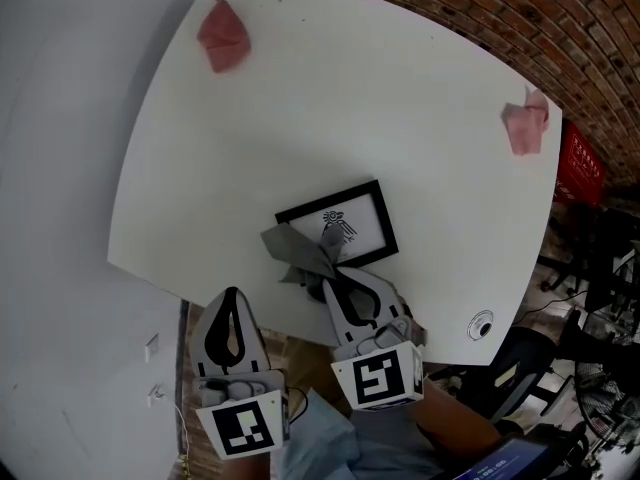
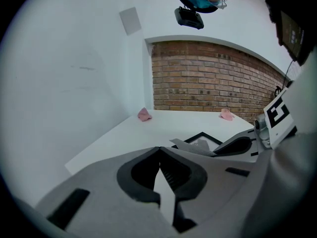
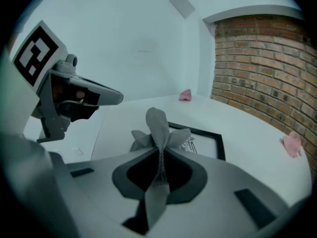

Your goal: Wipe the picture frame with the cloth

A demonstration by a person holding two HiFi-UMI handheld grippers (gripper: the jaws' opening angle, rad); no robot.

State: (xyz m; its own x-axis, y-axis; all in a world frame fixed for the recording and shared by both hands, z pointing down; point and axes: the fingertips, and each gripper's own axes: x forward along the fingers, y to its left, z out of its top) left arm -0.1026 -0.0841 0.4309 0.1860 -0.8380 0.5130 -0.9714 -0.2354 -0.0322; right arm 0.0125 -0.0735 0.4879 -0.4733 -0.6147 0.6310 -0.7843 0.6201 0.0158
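Near edge of the white table (image 1: 400,118), toward 6 o'clock in the head view, items as follows.

Item 1, picture frame (image 1: 336,226): black moulding, white mat, small line drawing. It lies flat, face up, just inside the table's near edge. Its long axis runs roughly 8 o'clock to 2 o'clock. Which end is the drawing's top I cannot tell.

Item 2, grey cloth (image 1: 298,252): bunched, over the frame's 7 o'clock corner. Whether it touches the frame I cannot tell.

Item 3, my right claw (image 3: 161,151): clenched on the cloth, with a fold standing up past the tips.

Item 4, my left claw (image 2: 158,150): tips together, nothing between them, off the table at 7 o'clock of the frame.

Item 5, pink wad (image 1: 224,34) at 11 o'clock and second pink wad (image 1: 526,120) at 2 o'clock: well apart from the work.

Handling note, my judgement: press the cloth flat on the glass and stroke along the long axis. The frame looks light, so my idle left claw should pin a corner against sliding.
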